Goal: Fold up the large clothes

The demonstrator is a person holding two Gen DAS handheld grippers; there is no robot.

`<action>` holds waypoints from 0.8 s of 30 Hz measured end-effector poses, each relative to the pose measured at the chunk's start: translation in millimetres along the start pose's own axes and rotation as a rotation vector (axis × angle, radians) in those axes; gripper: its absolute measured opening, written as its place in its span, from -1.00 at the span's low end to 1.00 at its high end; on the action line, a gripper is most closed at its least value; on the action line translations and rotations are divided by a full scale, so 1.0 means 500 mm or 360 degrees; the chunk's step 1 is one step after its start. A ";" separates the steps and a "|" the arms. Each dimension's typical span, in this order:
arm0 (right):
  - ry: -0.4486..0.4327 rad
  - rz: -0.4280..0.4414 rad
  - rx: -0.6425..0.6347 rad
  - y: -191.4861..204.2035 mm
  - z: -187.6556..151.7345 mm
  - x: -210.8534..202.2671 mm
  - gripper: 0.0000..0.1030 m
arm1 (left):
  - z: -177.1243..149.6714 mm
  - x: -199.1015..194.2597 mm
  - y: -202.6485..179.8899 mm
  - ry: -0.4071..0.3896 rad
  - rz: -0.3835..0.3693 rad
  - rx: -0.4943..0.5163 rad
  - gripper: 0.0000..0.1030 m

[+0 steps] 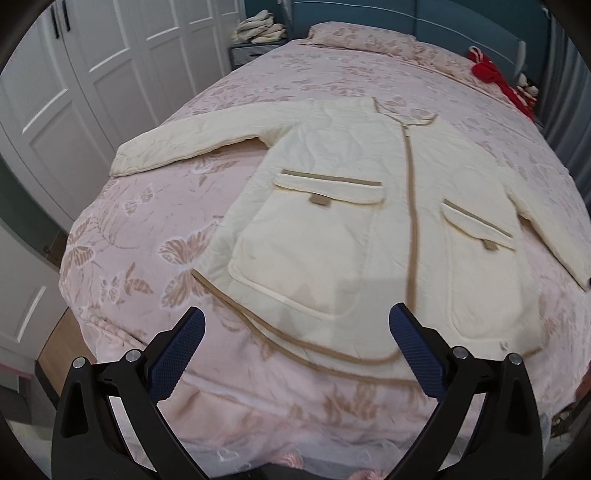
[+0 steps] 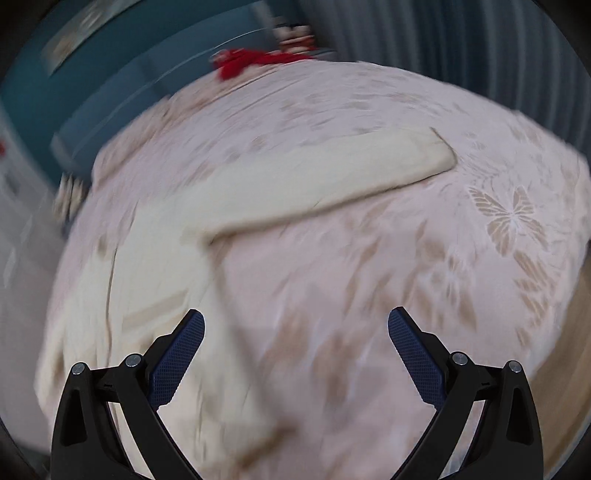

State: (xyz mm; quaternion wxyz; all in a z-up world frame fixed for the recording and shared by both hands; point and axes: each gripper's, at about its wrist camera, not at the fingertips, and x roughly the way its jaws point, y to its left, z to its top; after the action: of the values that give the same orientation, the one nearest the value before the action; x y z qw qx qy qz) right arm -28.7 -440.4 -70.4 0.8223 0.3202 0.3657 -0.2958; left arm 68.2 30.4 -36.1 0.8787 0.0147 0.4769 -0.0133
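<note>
A cream quilted jacket with tan trim, a front zip and two flap pockets lies flat, front up, on a pink bed, both sleeves spread outwards. My left gripper is open and empty above the jacket's hem near the bed's foot. In the right wrist view, which is motion-blurred, the jacket lies at the left with one sleeve stretched to the right. My right gripper is open and empty over the bedspread beside the jacket's body, below that sleeve.
White wardrobe doors stand left of the bed. A nightstand with piled cloth is at the back left. A pillow and a red item lie at the head of the bed, against a teal headboard.
</note>
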 end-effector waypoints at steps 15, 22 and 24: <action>-0.0006 -0.0330 0.0423 -0.227 0.246 0.281 0.51 | 0.068 0.090 0.007 0.0083 0.0125 -0.0122 0.90; -0.0062 -0.0201 0.0464 -0.190 0.311 0.306 -0.80 | 0.080 0.117 0.018 0.0097 0.0147 -0.0145 0.90; -0.0178 -0.0085 0.0375 -0.125 0.334 0.266 -0.84 | 0.085 0.123 0.023 0.0095 0.0144 -0.0161 0.90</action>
State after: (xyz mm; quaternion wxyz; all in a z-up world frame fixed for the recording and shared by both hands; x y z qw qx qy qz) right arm 69.2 -636.7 -107.2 0.7899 0.3878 0.2903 -0.3760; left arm 137.9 39.7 -64.4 0.8634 -0.0076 0.5018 0.0510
